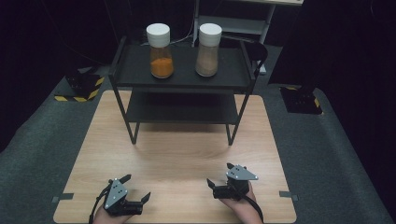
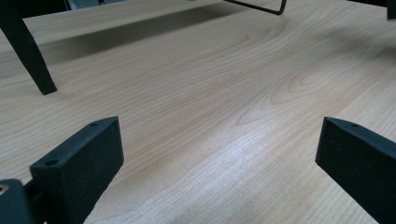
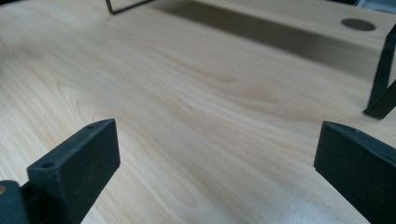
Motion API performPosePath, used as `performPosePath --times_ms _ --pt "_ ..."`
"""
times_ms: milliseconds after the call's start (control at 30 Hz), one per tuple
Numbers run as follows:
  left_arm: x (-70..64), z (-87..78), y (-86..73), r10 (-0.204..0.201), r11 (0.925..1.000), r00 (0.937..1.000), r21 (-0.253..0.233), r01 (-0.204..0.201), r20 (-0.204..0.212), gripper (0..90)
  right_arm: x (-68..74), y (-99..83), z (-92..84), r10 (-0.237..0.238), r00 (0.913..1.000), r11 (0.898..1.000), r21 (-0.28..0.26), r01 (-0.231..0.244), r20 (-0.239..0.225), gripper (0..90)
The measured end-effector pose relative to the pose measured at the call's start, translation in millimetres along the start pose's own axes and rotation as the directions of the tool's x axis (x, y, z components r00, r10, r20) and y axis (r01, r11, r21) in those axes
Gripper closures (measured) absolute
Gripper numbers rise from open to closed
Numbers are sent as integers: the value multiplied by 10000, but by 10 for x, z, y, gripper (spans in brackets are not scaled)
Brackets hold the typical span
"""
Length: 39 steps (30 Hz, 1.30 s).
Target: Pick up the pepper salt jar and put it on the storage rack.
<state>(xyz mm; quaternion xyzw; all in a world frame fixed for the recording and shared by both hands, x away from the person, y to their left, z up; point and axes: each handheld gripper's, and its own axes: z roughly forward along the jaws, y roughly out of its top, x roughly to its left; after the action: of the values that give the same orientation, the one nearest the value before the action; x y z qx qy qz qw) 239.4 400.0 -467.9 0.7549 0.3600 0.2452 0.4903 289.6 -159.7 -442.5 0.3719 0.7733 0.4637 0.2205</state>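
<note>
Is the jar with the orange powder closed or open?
Closed: the orange powder jar stands upright on the black rack, with its white cap sitting on top.

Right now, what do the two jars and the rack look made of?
Orange-powder jar and brown-powder jar: clear bodies, glass or plastic, since contents show through; matte white caps, probably plastic. Two-tier rack: likely black-coated metal, judging by its thin legs and flat matte shelves.

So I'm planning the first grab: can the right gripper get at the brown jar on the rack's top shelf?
Probably yes. The right gripper is open and empty near the table's front edge, the brown jar stands apart from the orange jar, and nothing lies between.
</note>
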Motion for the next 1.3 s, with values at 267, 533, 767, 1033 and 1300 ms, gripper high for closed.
performPosePath --times_ms 267,533,767,1033,1300 --pt "0 6 6 19 10000 10000 27 -19 24 12 -7 -148 2 -197 9991 9995 259 187 383 3" --pt "-58 32 50 520 9983 9986 259 -519 -46 14 -36 -254 -108 389 9975 9992 -105 -384 590 2" --pt "-166 84 122 1221 9903 9923 685 -1205 -196 18 -56 -287 -157 674 9958 9977 -162 -665 617 1" --pt "-198 96 137 1313 9886 9909 783 -1286 -298 19 -16 -296 -171 288 9983 9995 -159 -281 504 1" --pt "-185 87 125 1275 9896 9915 699 -1254 -268 19 28 -307 -184 151 9982 9997 -188 -141 574 1"
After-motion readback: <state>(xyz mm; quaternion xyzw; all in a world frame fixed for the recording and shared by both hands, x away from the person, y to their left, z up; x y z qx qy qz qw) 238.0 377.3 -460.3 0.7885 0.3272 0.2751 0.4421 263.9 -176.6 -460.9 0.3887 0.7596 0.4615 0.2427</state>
